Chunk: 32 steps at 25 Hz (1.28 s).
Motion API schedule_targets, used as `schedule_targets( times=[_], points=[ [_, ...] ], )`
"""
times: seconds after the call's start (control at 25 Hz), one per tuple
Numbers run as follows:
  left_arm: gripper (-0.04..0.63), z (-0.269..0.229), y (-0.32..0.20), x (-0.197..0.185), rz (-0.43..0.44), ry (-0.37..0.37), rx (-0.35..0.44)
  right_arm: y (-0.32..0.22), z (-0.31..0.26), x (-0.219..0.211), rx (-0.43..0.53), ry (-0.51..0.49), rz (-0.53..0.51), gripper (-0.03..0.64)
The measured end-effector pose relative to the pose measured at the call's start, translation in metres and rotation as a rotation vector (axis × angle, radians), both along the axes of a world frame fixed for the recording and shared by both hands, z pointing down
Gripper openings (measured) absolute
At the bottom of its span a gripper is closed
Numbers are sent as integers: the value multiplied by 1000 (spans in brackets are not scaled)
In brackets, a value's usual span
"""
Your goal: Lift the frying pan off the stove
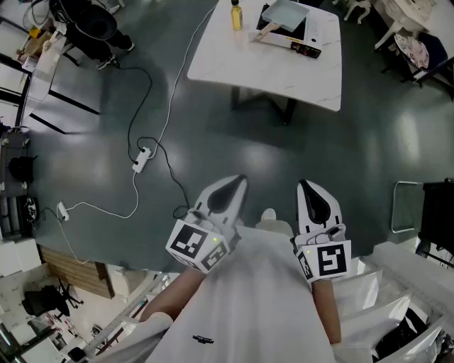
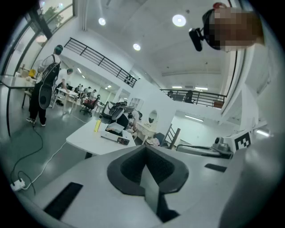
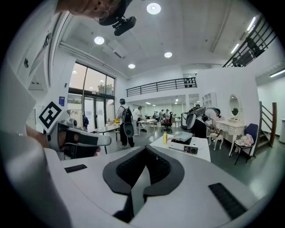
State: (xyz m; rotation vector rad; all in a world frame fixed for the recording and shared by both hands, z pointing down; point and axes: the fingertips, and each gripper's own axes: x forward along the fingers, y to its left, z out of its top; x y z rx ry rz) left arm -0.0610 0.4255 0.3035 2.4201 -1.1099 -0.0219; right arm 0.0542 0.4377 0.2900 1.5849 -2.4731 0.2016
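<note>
The frying pan (image 1: pixel 286 14) is a pale square pan with a wooden handle. It sits on a flat stove (image 1: pixel 311 41) on the white table (image 1: pixel 234 64), far ahead of me. The left gripper view shows the pan (image 2: pixel 115 128) small, and so does the right gripper view (image 3: pixel 181 136). My left gripper (image 1: pixel 237 181) and right gripper (image 1: pixel 305 186) are held close to my body, over the floor and well short of the table. Both are shut with nothing between the jaws, as the left gripper (image 2: pixel 146 149) and right gripper (image 3: pixel 144 153) show in their own views.
A yellow bottle (image 1: pixel 235 15) stands on the table left of the stove. White cables and a power strip (image 1: pixel 142 159) lie on the dark floor between me and the table. A metal frame (image 1: pixel 406 207) stands at right. A person with a backpack (image 3: pixel 126 122) stands farther off.
</note>
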Motion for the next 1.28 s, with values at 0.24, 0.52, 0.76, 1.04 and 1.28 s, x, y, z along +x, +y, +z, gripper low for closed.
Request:
schedule_targets(
  times=[0.24, 0.52, 0.76, 1.04, 1.28],
  points=[
    [0, -15, 22, -3, 14, -66, 41, 20, 3, -2, -36, -42, -23, -2],
    [0, -6, 35, -7, 77, -106, 21, 11, -10, -25, -70, -78, -170, -2],
    [0, -15, 38, -1, 78, -99, 41, 15, 2, -30, -98, -109, -224, -2],
    [0, -1, 27, 14, 36, -129, 38, 2, 28, 0, -94, -59, -198, 0],
    [0, 5, 25, 47, 10, -99, 21, 4, 19, 32, -48, -104, -171, 0]
  ],
)
